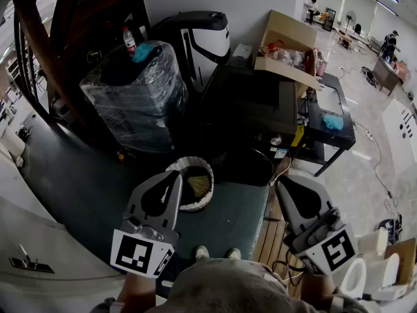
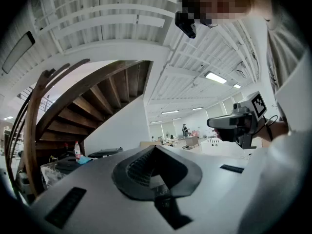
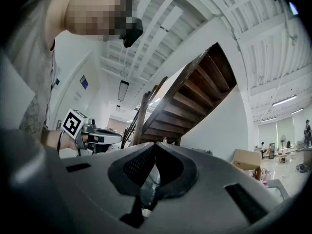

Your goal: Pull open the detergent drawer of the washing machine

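Observation:
No washing machine drawer shows plainly in any view. In the head view my left gripper (image 1: 176,175) is held level close to my body, its jaws pressed together with nothing between them. My right gripper (image 1: 281,184) hangs beside it on the right, also shut and empty. The left gripper view looks along closed jaws (image 2: 155,148) into the open room, with the right gripper (image 2: 229,122) at its right. The right gripper view shows its own jaws (image 3: 155,145) meeting at the tip, with the left gripper (image 3: 105,138) at its left.
A round white basket (image 1: 194,185) sits on the dark green floor mat (image 1: 98,188) just ahead of the grippers. Behind stand a plastic-wrapped black bundle (image 1: 133,93) topped by a bottle (image 1: 129,39), a black table (image 1: 251,103), a cardboard box (image 1: 287,51) and a wooden staircase (image 1: 58,18). A white unit (image 1: 32,253) is at lower left.

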Demonstrator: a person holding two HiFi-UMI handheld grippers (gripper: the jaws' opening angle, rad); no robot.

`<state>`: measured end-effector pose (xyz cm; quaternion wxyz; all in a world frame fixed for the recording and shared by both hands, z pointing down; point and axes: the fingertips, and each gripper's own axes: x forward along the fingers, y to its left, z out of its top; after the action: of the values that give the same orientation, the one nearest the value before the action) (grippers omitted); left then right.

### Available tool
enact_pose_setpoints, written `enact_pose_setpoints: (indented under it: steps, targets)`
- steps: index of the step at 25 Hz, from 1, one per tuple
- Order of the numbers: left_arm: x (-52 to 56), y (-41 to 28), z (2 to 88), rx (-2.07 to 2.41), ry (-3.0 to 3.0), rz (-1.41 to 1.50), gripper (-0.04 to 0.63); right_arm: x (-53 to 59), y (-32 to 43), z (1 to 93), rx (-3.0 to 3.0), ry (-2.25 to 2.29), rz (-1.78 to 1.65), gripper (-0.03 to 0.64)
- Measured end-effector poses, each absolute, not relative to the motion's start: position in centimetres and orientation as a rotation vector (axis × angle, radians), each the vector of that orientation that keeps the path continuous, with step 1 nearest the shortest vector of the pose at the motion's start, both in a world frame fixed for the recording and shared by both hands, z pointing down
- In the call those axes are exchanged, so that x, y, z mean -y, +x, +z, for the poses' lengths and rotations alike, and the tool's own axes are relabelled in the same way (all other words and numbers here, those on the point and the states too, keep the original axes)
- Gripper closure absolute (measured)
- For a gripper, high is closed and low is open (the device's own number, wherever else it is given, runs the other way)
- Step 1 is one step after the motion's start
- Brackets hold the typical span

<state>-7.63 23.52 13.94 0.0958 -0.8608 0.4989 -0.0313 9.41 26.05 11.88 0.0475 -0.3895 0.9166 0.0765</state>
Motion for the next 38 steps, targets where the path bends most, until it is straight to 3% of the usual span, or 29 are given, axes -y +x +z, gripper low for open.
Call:
enact_pose_setpoints:
  steps: [17, 18, 19, 22, 38]
  targets:
    - [-23.9, -6.2, 14.4, -1.527, -2.552, -0.063, 0.578, -26.3, 12.0, 13.3, -2.804, -1.241, 0.209, 0.585]
    - [-23.7, -6.3, 14.4, -1.558, -2.538, -0.055, 0.514, -26.3, 12.1, 13.1, -2.795, -1.227, 0.199, 0.586]
    - [-23.5, -6.4, 14.4, -1.585, -2.522, -0.051, 0.372, -26.3, 12.3, 13.1, -2.794, -1.226, 0.195, 0.585]
    - [-23.2, -6.1, 14.0, -1.610, -2.482, -0.050, 0.226, -26.3, 13.2, 13.9, -2.821, -1.255, 0.211, 0.585]
    - [-23.1, -4.0, 14.5, -1.645, -2.491, -0.036, 0.215, -26.4, 16.1, 15.9, -2.833, -1.237, 0.159, 0.586]
